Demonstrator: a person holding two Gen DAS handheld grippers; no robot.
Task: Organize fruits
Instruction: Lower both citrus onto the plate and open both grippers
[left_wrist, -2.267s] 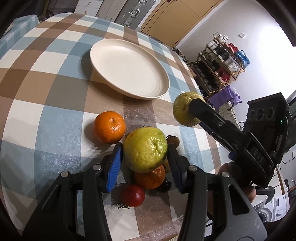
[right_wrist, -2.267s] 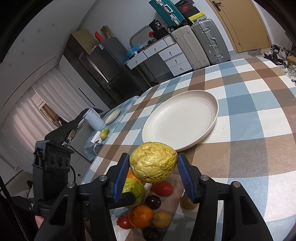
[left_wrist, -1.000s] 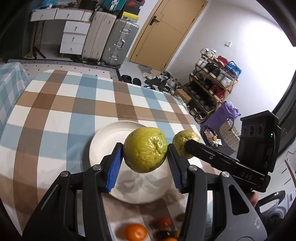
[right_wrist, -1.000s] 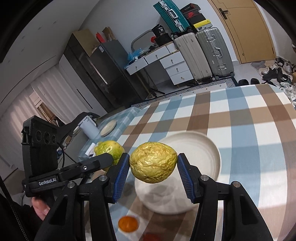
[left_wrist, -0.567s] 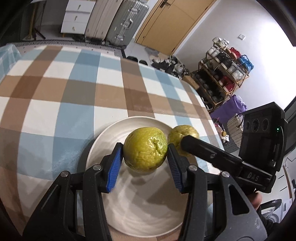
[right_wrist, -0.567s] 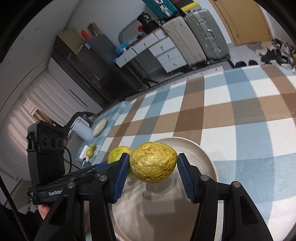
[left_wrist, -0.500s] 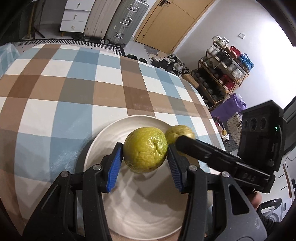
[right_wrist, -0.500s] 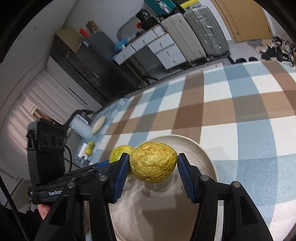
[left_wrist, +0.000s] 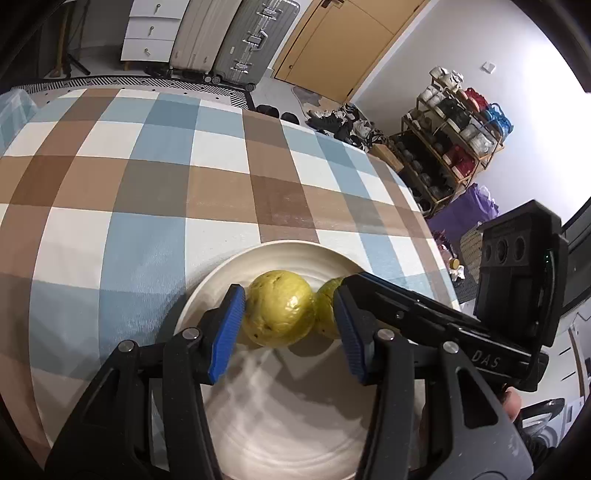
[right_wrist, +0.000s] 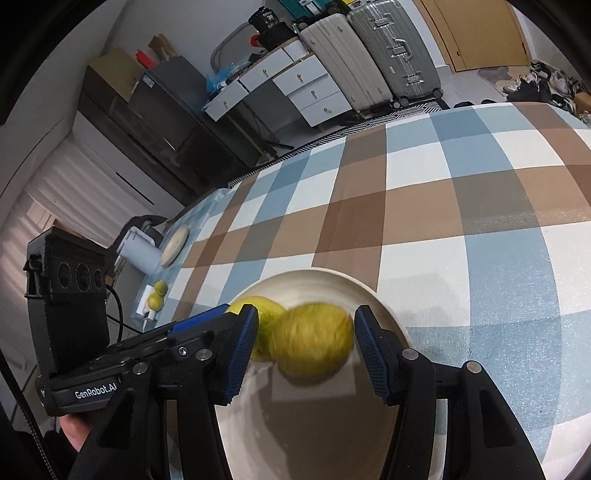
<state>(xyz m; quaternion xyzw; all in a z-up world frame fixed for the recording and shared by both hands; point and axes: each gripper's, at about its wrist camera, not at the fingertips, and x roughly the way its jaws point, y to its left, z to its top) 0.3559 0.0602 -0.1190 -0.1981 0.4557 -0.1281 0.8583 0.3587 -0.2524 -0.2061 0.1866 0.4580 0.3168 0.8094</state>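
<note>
A cream plate (left_wrist: 280, 246) lies on the checked tablecloth. A smooth green-yellow fruit (left_wrist: 279, 314) rests on it between the blue pads of my left gripper (left_wrist: 288, 306). Those jaws are opening, with a gap at the right pad. Beside it lies a wrinkled yellow fruit (right_wrist: 310, 343), blurred, on the plate (right_wrist: 369, 292) inside my right gripper (right_wrist: 307, 321). That gripper's jaws are also opening, and both pads stand clear of the fruit. The two fruits touch or nearly touch. A finger (left_wrist: 402, 304) of the right gripper crosses in front of the wrinkled fruit (left_wrist: 325, 308).
The checked table (left_wrist: 147, 192) stretches away behind and to both sides of the plate. Two small lemons (right_wrist: 157, 295) and a white appliance (right_wrist: 142, 251) sit on a side surface at the left. Suitcases (right_wrist: 369, 55) and drawers stand by the far wall. A hand (right_wrist: 77, 439) holds the left gripper.
Both grippers came down from above the table to the plate. Their jaws have widened, and the two fruits now lie on the plate instead of being clamped.
</note>
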